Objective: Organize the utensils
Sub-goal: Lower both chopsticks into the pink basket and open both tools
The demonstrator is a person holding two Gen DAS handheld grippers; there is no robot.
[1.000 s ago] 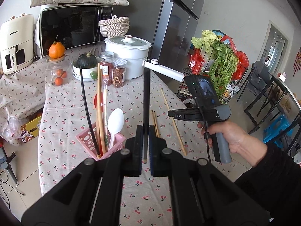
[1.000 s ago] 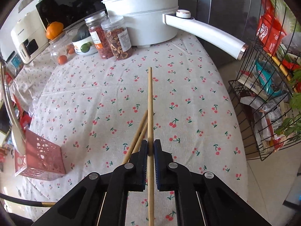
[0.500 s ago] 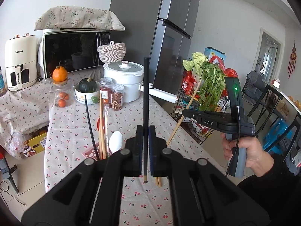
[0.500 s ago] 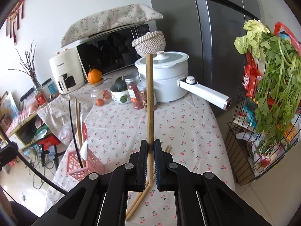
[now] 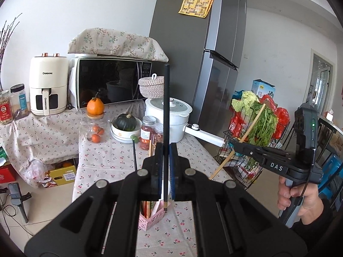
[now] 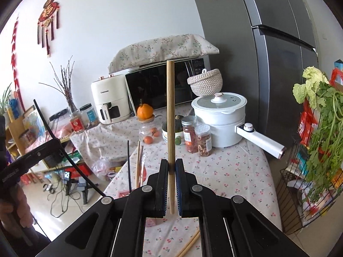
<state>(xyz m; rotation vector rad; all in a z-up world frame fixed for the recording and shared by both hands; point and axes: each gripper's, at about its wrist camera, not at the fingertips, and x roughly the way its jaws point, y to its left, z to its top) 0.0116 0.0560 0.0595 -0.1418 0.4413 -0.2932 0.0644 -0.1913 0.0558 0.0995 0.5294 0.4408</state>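
My left gripper [image 5: 164, 150] is shut on a black chopstick [image 5: 166, 107] held upright, its lower tip just above the pink utensil basket [image 5: 152, 217] on the table. The basket holds wooden chopsticks and a black one [image 5: 134, 154]. My right gripper [image 6: 170, 167] is shut on a wooden chopstick [image 6: 170, 111] held upright above the table; it also shows in the left wrist view [image 5: 242, 143] at the right. Two wooden chopsticks [image 6: 189, 245] lie on the cloth below the right gripper. The basket's chopsticks [image 6: 138, 162] stand to the left in the right wrist view.
A white pot with a long handle [image 6: 223, 115], spice jars [image 6: 198, 139], a bowl with a squash [image 5: 126, 126] and a jar with an orange on top [image 5: 95, 120] stand at the table's far end. A wire rack of vegetables [image 6: 317, 150] stands right of the table.
Both grippers have lifted and tilted up, so each chopstick now stands upright. The left gripper has moved over the pink basket, which now sits under its jaws.
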